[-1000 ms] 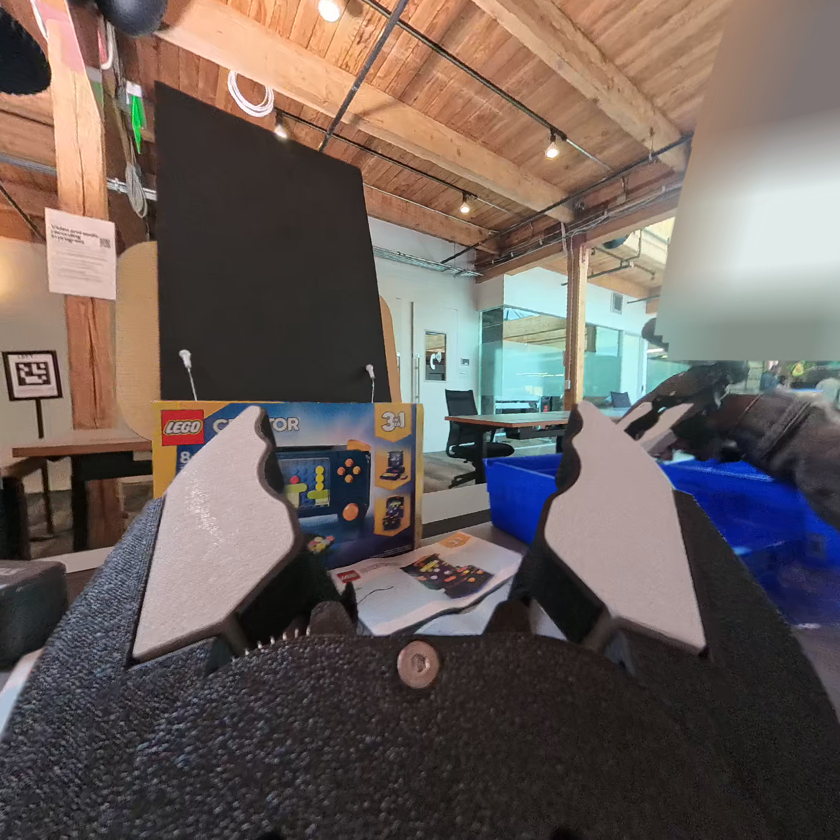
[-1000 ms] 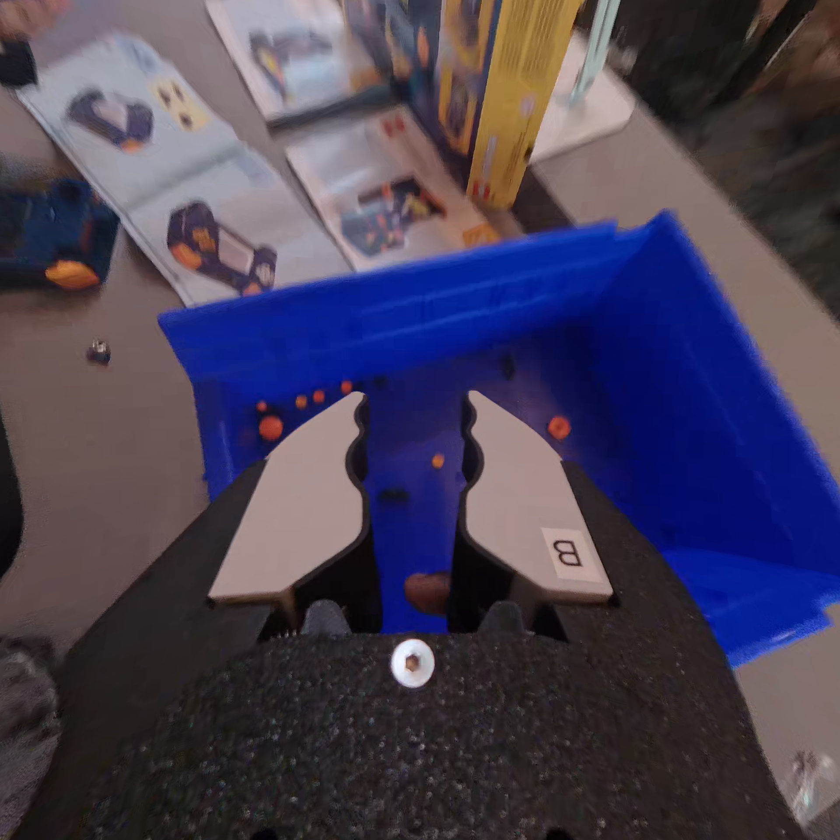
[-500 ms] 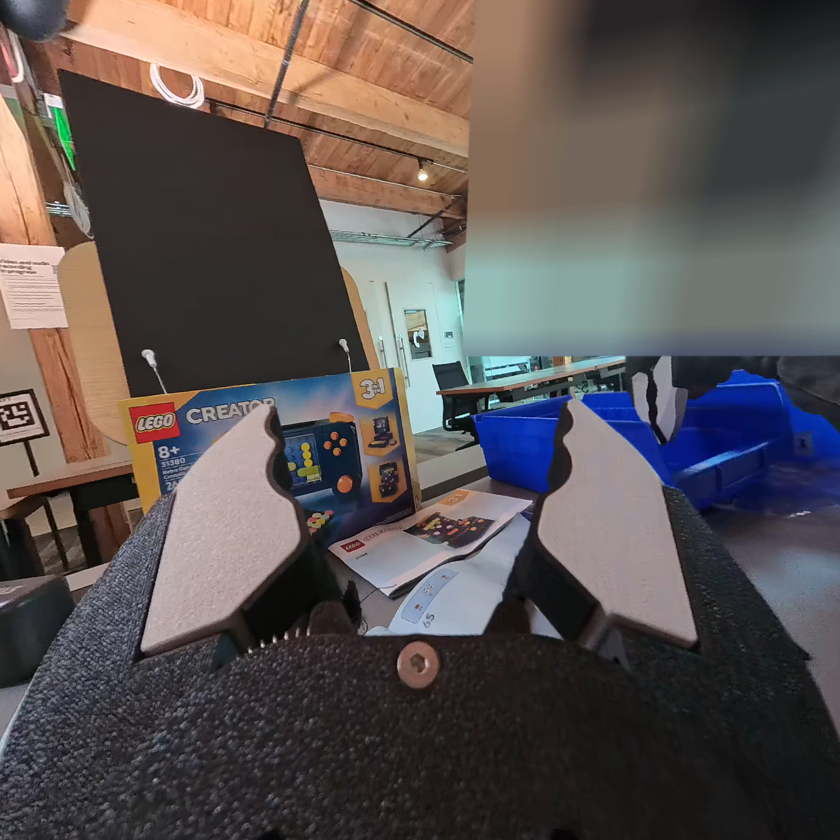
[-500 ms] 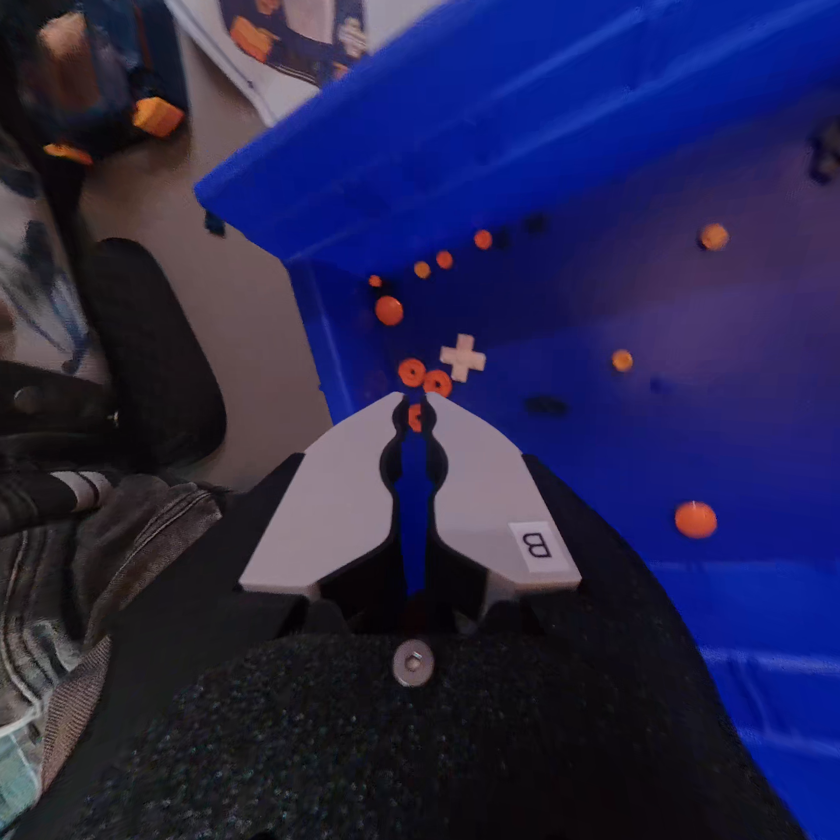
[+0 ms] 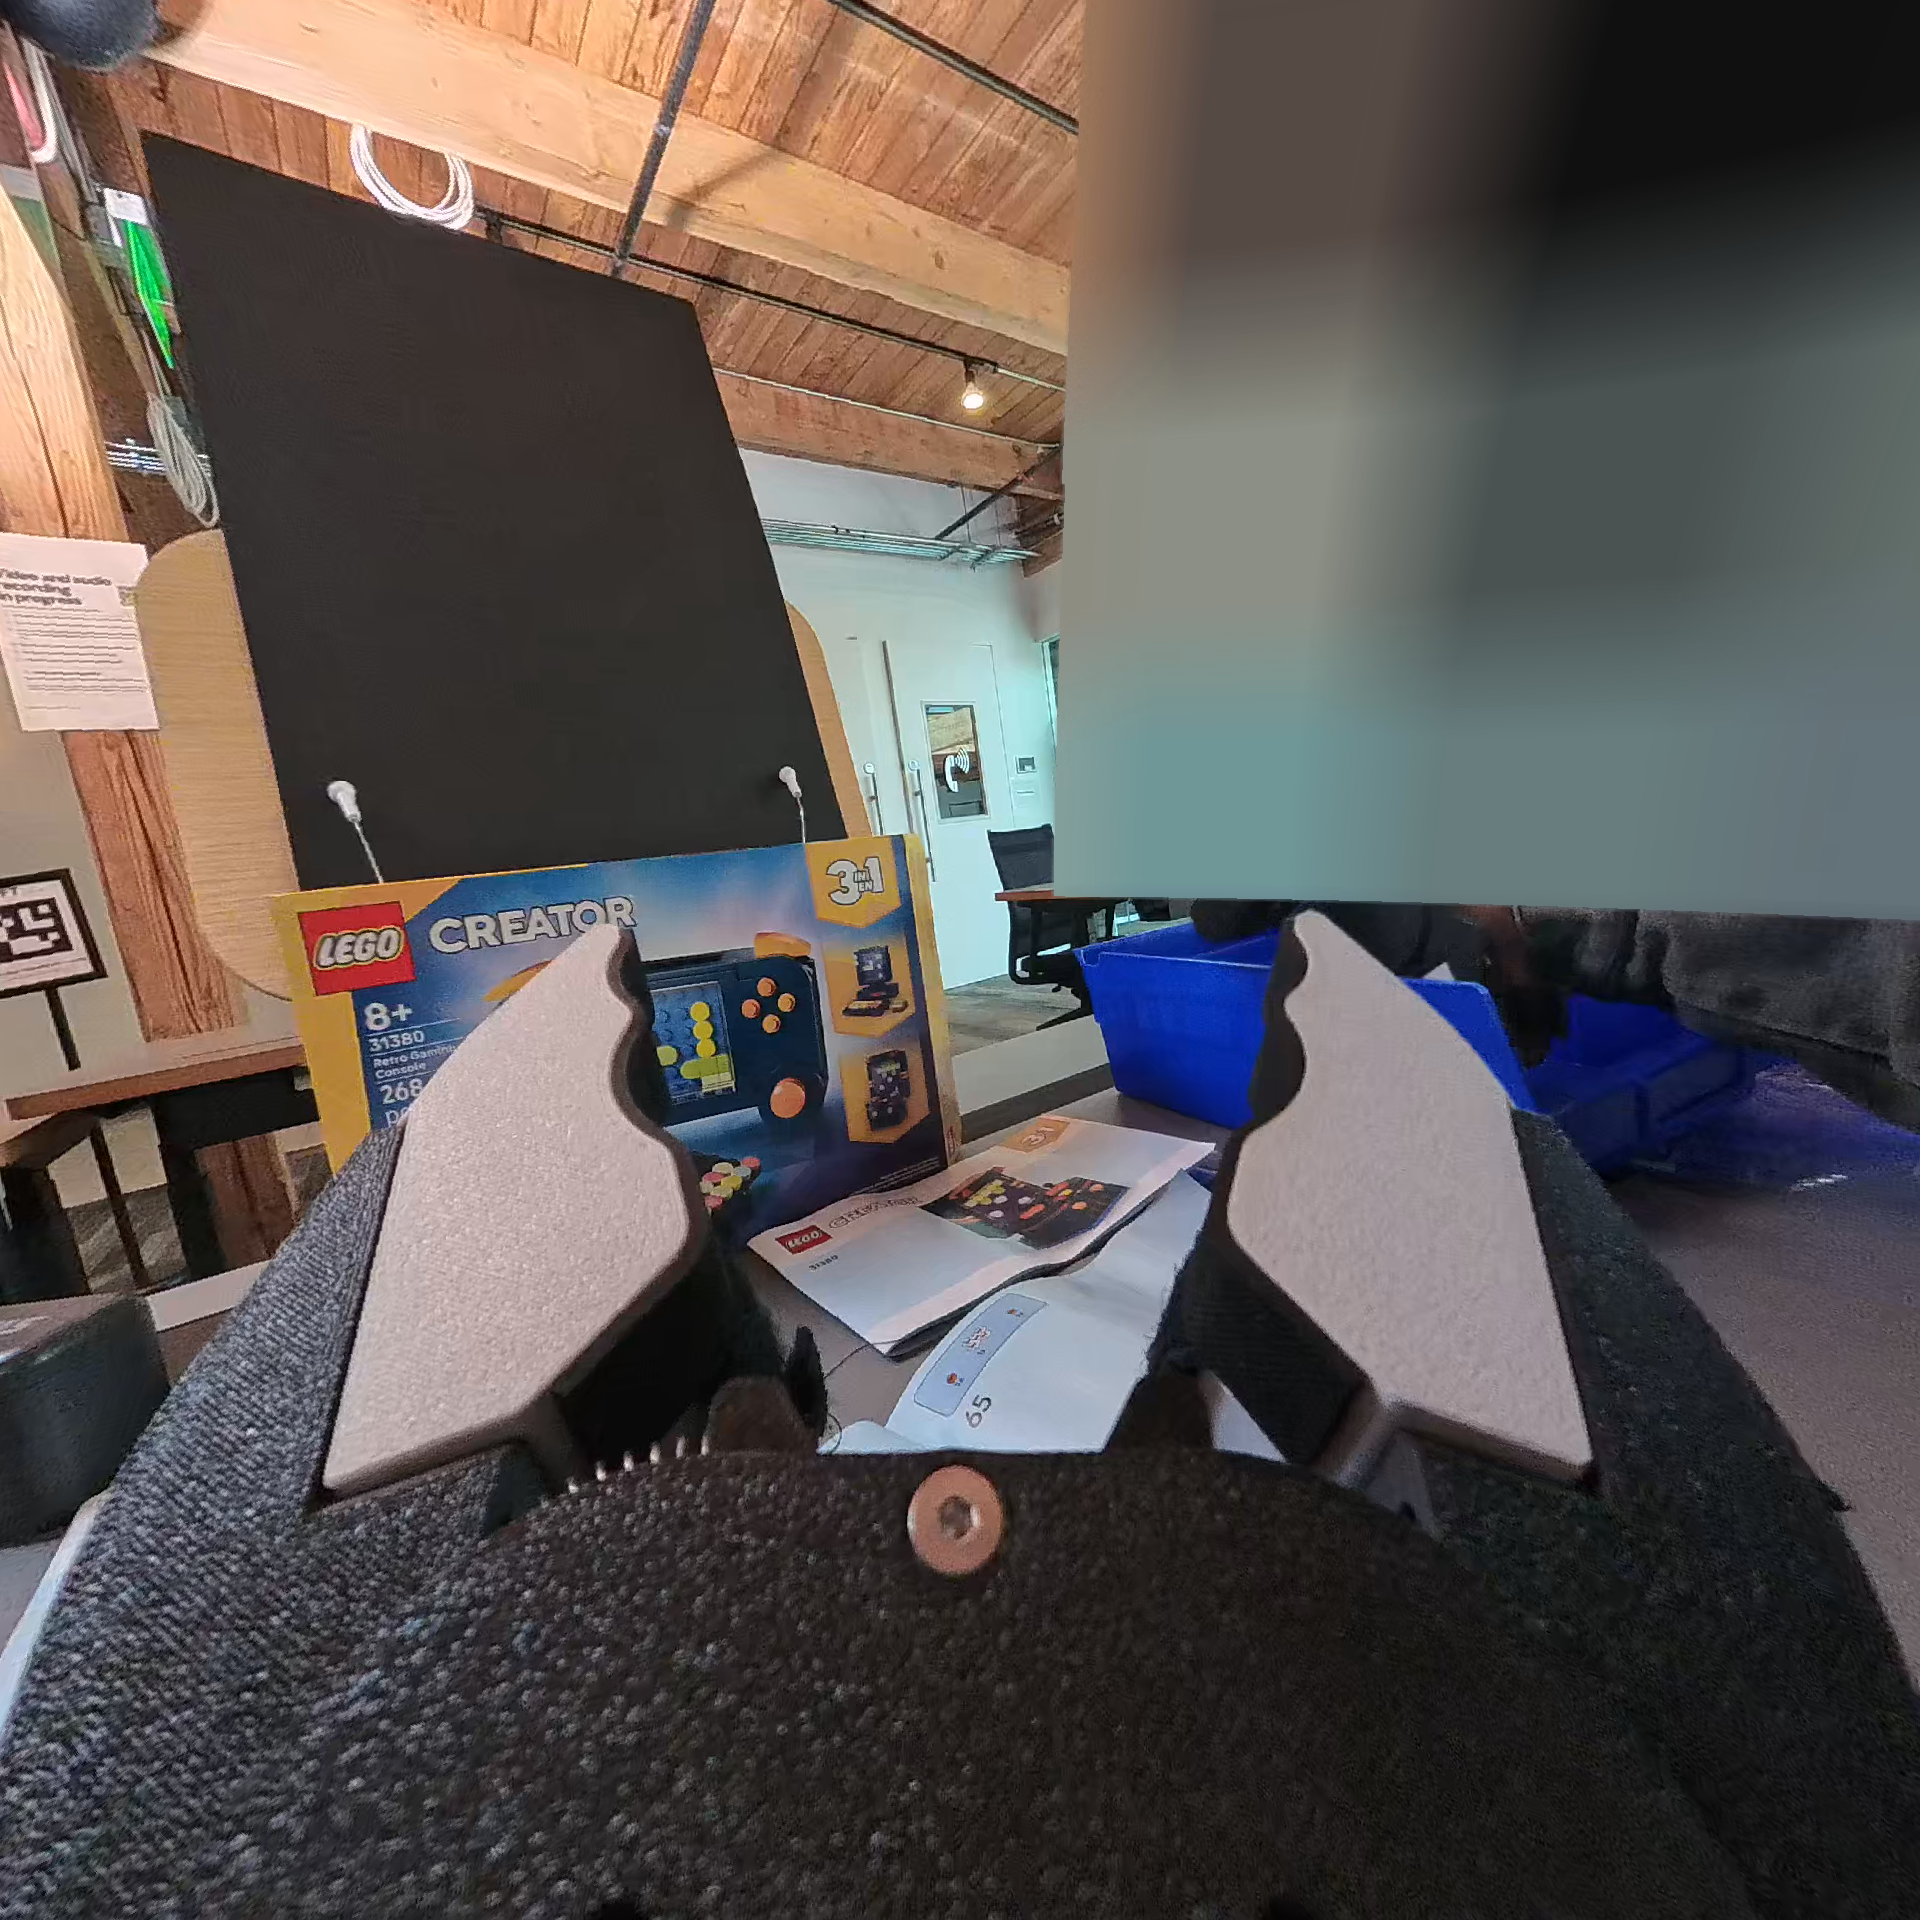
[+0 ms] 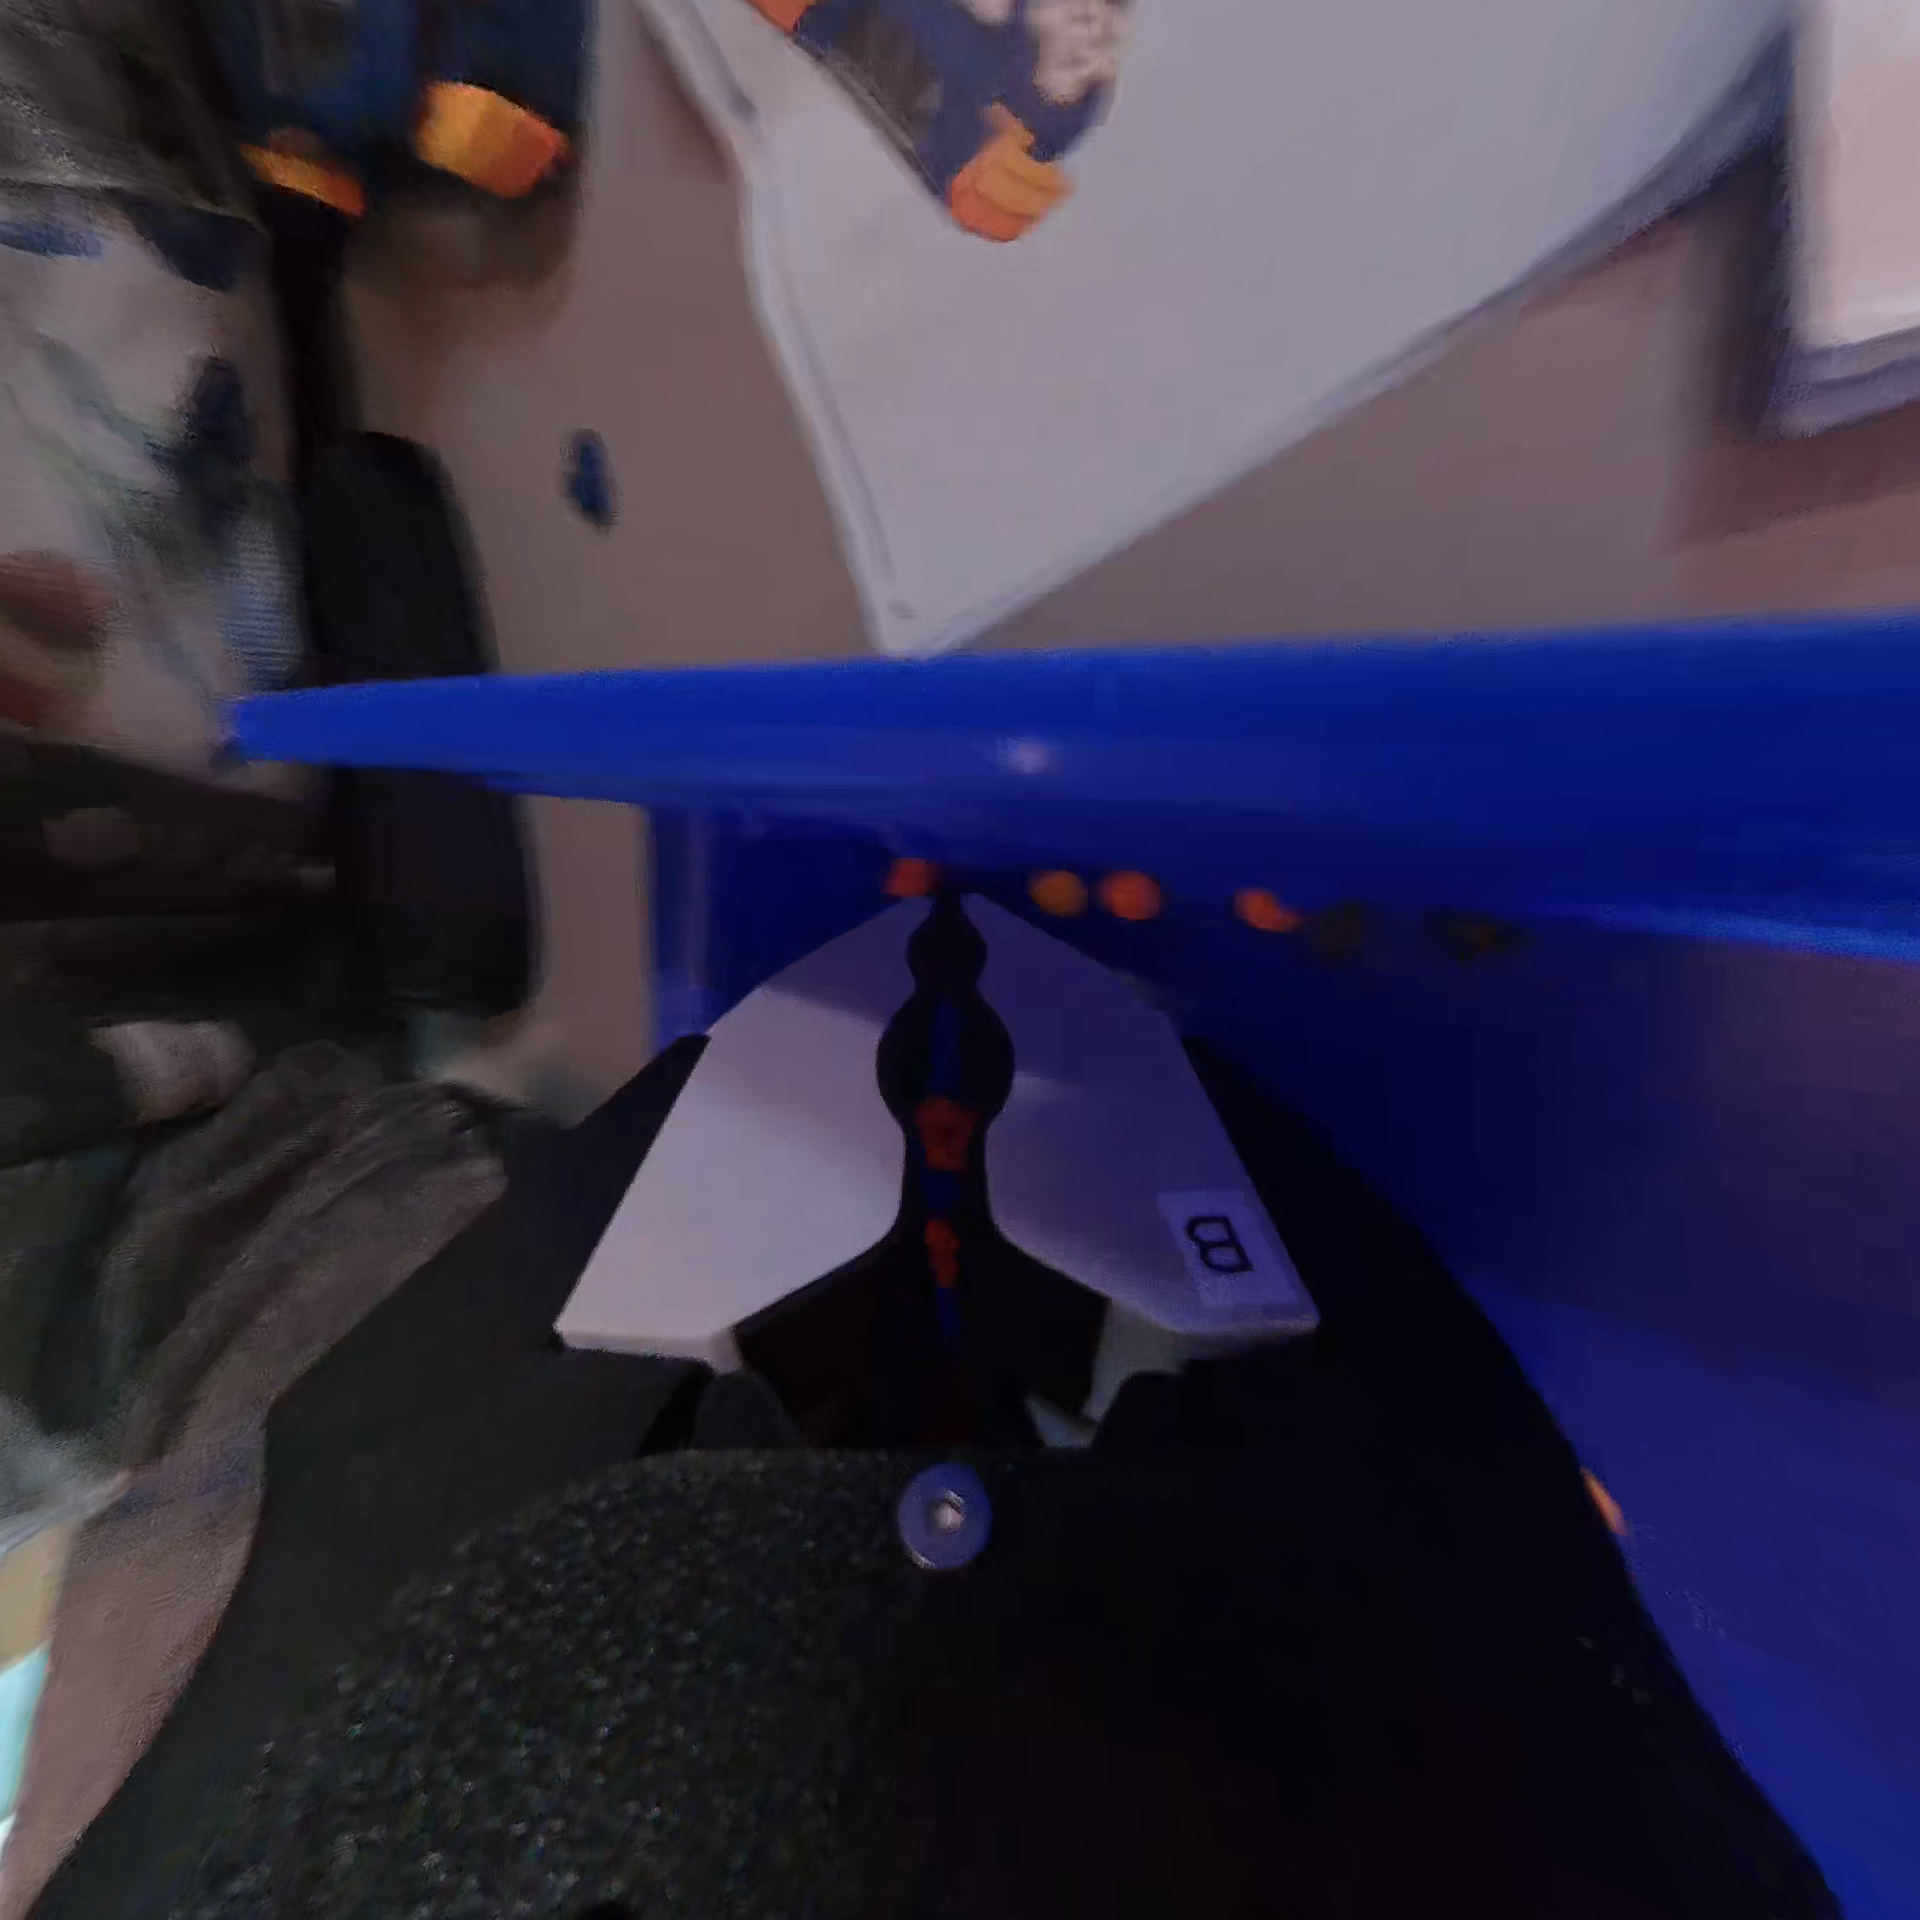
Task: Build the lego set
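My right gripper (image 6: 943, 906) is down inside the blue bin (image 6: 1247, 727), near its left corner. Its jaws are closed, with a small orange round piece (image 6: 912, 878) at their tips. Several more orange pieces (image 6: 1091, 894) lie along the bin's far wall. My left gripper (image 5: 956, 935) is open and empty, held low over the table and facing the upright Lego box (image 5: 499, 935). A closed manual (image 5: 987, 1216) and an open booklet page (image 5: 1039, 1361) lie between its fingers. The bin also shows in the left wrist view (image 5: 1174, 1029).
An open manual (image 6: 1143, 364) lies on the grey table beyond the bin. A dark blue and orange partial build (image 6: 416, 104) sits at the top left, with a small blue piece (image 6: 590, 473) loose on the table. A black object (image 5: 73, 1403) sits at the left. A person's sleeve (image 6: 208, 1195) is close by. Some 30 cm of space lies between my two pairs of fingers.
My right gripper dropped deeper into the bin toward its left corner and closed its jaws on the orange piece. My left gripper stayed open and turned slightly right.
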Motion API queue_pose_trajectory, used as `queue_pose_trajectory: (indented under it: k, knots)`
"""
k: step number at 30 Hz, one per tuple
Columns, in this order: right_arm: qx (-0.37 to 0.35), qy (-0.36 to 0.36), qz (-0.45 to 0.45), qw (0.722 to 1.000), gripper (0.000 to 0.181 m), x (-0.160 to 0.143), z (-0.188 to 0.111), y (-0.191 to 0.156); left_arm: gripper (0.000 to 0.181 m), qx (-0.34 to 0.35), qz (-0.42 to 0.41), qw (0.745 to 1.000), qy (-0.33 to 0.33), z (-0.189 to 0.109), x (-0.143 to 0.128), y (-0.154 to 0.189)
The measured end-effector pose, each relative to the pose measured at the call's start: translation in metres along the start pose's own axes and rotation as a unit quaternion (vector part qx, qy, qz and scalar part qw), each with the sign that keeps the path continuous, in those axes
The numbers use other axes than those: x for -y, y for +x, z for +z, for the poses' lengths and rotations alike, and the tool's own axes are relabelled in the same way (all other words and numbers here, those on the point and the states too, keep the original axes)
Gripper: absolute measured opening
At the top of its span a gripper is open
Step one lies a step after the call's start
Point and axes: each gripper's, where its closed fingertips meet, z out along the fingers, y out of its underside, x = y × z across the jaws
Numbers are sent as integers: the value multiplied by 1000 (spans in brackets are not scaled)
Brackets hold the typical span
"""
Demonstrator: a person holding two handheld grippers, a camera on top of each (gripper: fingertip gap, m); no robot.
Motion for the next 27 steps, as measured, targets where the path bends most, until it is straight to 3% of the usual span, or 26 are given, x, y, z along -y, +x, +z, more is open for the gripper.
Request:
queue_pose_trajectory:
  k: [3,5,9,15,19,23,24,27]
  knots:
    - [-126,1,-12,992,0,-7,-23,25,111,-4,2,1000,-2,1,0,1]
    - [-157,31,-16,987,0,-4,-37,28,110,-10,6,1000,-8,2,-2,4]
    - [-95,71,-26,993,0,3,-39,1,109,-18,14,1000,-15,3,-5,8]
    - [31,24,-10,999,0,4,-4,-13,107,-23,18,999,-17,3,-5,10]
    - [13,-7,-1,1000,0,2,2,-3,106,-27,21,999,-19,4,-5,12]
    - [-159,-14,-2,987,0,-12,-29,33,106,-29,21,999,-20,4,-5,12]
    - [-163,1,-8,987,0,-11,-34,30,106,-31,21,999,-21,4,-6,13]
    - [-73,63,-39,995,0,7,-30,-1,106,-37,27,999,-25,5,-7,15]
